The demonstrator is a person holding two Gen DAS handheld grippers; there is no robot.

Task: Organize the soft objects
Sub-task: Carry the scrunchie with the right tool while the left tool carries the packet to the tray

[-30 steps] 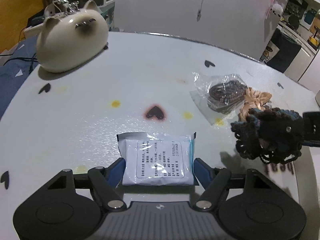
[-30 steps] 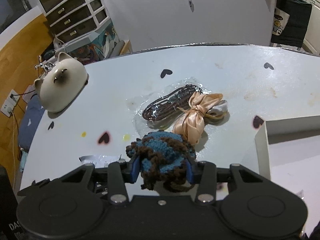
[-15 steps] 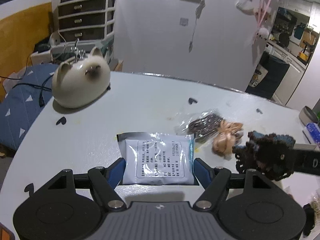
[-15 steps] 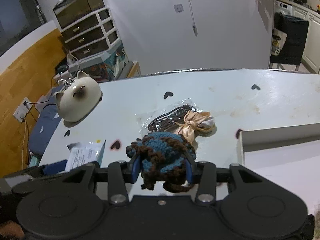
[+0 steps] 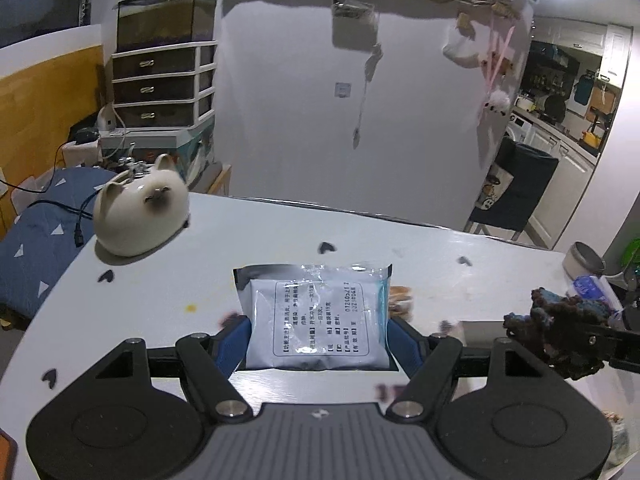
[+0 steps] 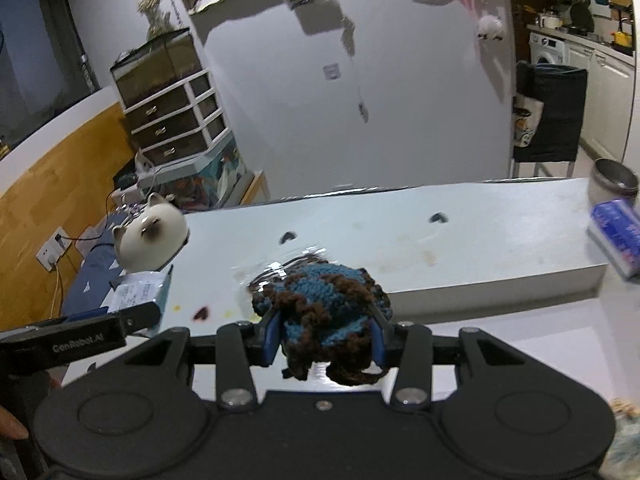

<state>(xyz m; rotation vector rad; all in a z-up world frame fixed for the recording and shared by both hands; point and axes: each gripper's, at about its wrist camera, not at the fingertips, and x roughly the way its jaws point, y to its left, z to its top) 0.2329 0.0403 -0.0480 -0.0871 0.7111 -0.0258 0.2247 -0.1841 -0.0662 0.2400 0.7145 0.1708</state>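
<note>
Sitting far left on the white heart-dotted tabletop (image 5: 168, 280) is a cream ceramic cat figurine (image 5: 141, 216). Next, the left tool (image 5: 318, 334) clamps a clear plastic packet with a printed white label (image 5: 316, 316), lifted above the surface. Rightward, the right tool (image 6: 323, 338) pinches a blue-and-brown crocheted yarn piece (image 6: 320, 308) above the tabletop, close to a white box edge (image 6: 500, 284).

A white bench (image 5: 280, 240) dotted with dark hearts. A cat-shaped ceramic figure (image 5: 141, 211) sits at its far left. A steel cup (image 6: 614, 181) stands far right.

cat figurine (image 5: 141, 210) far left on table (image 5: 280, 232) | box (image 6: 500, 256) right
</note>
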